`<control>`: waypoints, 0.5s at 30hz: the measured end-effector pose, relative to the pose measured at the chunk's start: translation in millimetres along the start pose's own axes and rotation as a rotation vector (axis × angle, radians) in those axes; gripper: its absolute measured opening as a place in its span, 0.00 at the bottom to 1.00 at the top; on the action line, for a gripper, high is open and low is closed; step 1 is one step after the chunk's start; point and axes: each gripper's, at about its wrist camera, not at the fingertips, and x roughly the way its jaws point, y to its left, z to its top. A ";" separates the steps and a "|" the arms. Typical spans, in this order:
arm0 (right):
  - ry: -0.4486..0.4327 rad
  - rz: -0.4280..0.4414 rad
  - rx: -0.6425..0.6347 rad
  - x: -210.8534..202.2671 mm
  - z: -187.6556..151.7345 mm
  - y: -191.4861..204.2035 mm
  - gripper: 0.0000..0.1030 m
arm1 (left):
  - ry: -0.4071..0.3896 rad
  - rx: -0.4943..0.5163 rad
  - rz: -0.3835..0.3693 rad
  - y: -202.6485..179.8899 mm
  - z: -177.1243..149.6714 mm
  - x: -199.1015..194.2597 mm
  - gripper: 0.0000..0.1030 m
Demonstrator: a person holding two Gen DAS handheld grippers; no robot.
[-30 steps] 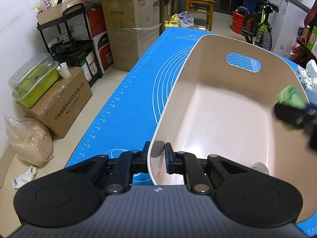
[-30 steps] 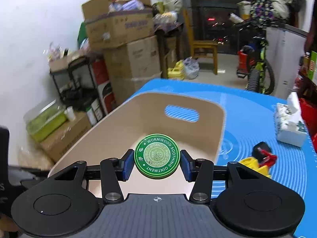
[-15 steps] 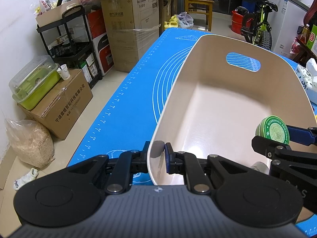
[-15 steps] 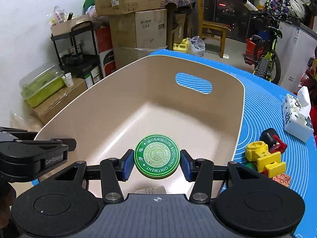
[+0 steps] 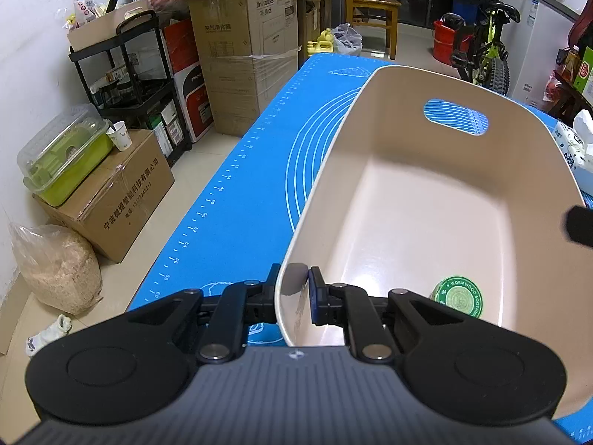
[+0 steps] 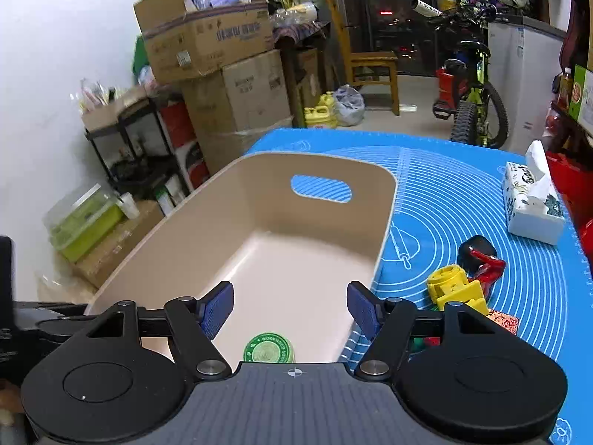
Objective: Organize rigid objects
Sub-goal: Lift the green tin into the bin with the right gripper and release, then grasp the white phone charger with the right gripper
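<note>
Bin [image 6: 381, 230]: plain beige. Mat [image 6: 463, 193]: bright blue, printed with pale concentric circles and ruler marks along edge. Tin [image 6: 269, 349]: green lid, white lettering ring, paler green centre. Toy blocks [image 6: 457, 291]: yellow, with red and black pieces beside. Tissue pack [image 6: 533, 204]: white, dark green print. Right gripper pads [image 6: 218, 309]: blue; bodies black.

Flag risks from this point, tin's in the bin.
1. The left gripper is clamped on the near rim of the beige plastic bin; pulling could tip it and slide the round green ointment tin.
2. The open right gripper must cross the bin wall toward the yellow toy block and may clip it.
</note>
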 end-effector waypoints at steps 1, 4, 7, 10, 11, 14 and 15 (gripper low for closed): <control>-0.014 -0.005 0.001 -4.5 0.0 -4.1 0.74 | 0.001 -0.004 -0.002 0.5 0.6 -0.3 0.16; -0.036 -0.011 0.032 -15.2 1.8 -19.0 0.74 | 0.002 -0.008 -0.003 0.1 1.1 -0.3 0.16; -0.042 -0.032 0.055 -20.5 1.2 -34.2 0.75 | 0.002 -0.007 -0.003 0.8 1.3 -0.4 0.16; -0.026 -0.065 0.065 -20.1 -5.1 -48.1 0.75 | 0.003 -0.010 -0.004 0.8 1.3 -0.3 0.16; -0.021 -0.077 0.066 -19.2 -8.1 -52.4 0.75 | 0.003 -0.012 -0.005 1.7 1.4 -0.1 0.16; 0.005 -0.107 0.066 -15.2 -17.1 -65.1 0.75 | 0.004 -0.016 -0.006 2.5 2.5 -0.1 0.16; 0.018 -0.112 0.068 -13.1 -20.4 -69.7 0.75 | 0.004 -0.018 -0.005 2.1 3.0 0.0 0.16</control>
